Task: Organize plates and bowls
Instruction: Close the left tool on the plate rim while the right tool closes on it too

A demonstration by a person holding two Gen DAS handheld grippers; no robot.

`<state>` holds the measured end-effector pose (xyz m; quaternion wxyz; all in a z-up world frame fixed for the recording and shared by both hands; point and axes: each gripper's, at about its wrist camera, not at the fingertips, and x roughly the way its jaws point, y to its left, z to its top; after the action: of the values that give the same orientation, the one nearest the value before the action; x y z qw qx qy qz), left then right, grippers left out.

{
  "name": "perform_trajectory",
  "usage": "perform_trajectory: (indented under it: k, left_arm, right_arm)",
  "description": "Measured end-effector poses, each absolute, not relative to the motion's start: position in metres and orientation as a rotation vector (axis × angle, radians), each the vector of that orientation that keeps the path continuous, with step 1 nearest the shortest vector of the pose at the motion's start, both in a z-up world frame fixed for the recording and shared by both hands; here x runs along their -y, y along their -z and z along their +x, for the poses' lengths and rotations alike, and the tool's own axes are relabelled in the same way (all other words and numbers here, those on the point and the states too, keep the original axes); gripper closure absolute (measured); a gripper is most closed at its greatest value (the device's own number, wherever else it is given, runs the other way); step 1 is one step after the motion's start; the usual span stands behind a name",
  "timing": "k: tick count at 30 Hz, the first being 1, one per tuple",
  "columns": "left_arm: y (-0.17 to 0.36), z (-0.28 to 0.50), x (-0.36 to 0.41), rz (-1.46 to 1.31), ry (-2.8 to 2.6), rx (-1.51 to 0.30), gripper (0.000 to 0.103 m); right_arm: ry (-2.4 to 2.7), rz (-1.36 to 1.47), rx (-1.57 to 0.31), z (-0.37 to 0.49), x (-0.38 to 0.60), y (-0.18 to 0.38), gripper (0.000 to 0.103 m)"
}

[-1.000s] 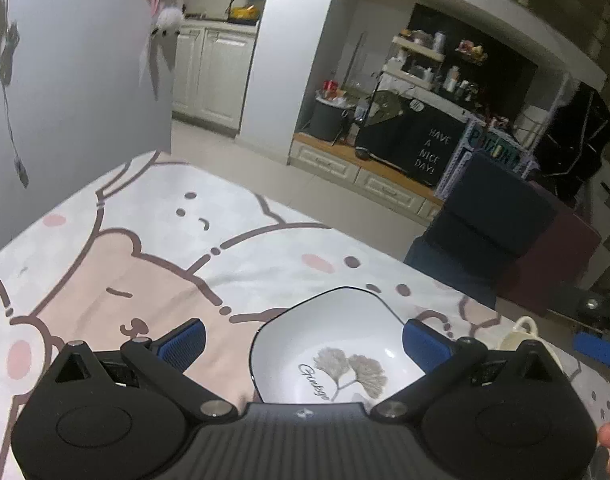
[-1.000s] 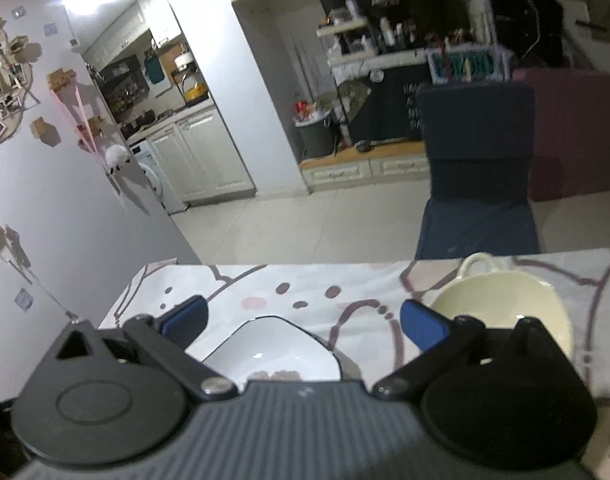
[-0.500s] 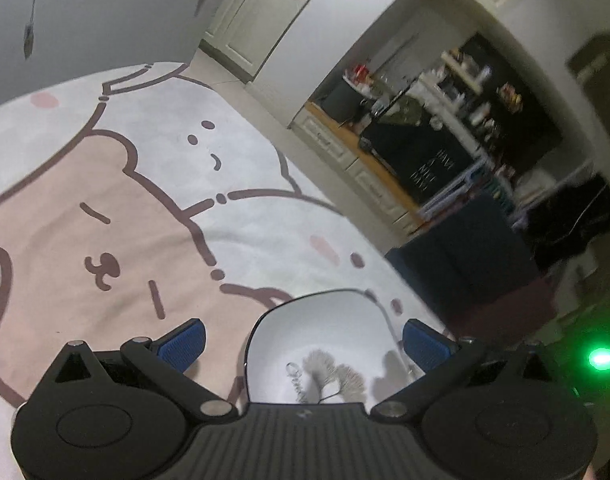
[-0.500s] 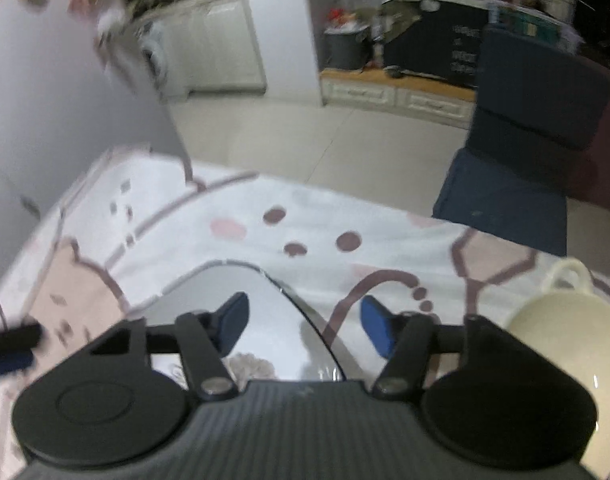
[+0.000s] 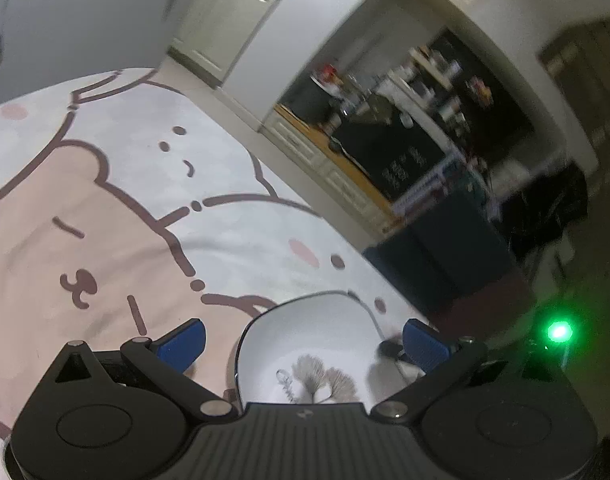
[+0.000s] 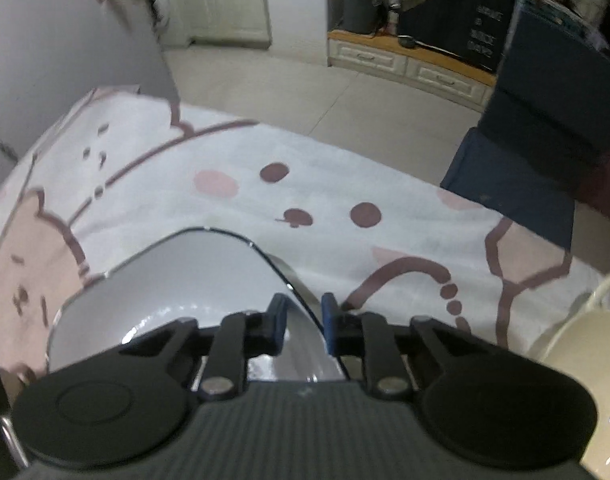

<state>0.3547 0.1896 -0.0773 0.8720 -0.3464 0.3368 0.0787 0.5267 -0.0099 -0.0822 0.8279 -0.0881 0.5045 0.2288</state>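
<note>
So on the left side of the table there's the tablecloth [image 5: 105,208], white with a big pale pink cartoon bear and brown outlines, plus a few pink blush spots and brown dots.

The left gripper [image 5: 303,340] hangs over it with its blue pads spread wide, nothing pinched. One pad sits left of the white bowl [image 5: 313,344], the other off its right rim, so the bowl is between the fingers but not touched as far as I can see.

The bowl itself: white glaze, thin dark line around the rim, kind of a rounded-square shape rather than a true circle. Inside on the bottom there's a grey ginkgo-leaf print with a bit of script next to it. It sits on the cloth, close to the table's near edge.

The right gripper [image 6: 303,322] is on the bowl's right-hand rim. One blue pad is inside the wall, the other outside, and the jaws are closing in on it, pads look right against the rim now. From this view the bowl's inside looks glossy with a couple of light reflections.

Further right there's a cream bowl [image 6: 577,360] with a small loop handle, also on the cloth, well apart from the white one. Behind the table, a dark blue chair [image 6: 545,140].
</note>
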Motion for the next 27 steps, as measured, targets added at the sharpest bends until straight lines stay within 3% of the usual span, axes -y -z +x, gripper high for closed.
perform_trajectory:
  k: [4,18,23,27]
  left_arm:
    - [0.078,0.356,-0.19,-0.685,-0.171,-0.728,0.0]
    - [0.088,0.357,-0.195,-0.749,-0.094,-0.732,0.007]
    - [0.094,0.359,-0.195,-0.761,-0.092,-0.759,0.012]
    - [0.098,0.358,-0.195,-0.756,-0.085,-0.77,0.018]
  right_arm:
    - [-0.42,-0.042,-1.078,0.523,0.038,0.079,0.094]
    - [-0.458,-0.247,-1.076,0.522,0.027,0.079,0.091]
    - [-0.403,-0.198,-1.075,0.528,0.019,0.083,0.086]
    - [-0.328,-0.101,-1.077,0.524,0.034,0.082,0.091]
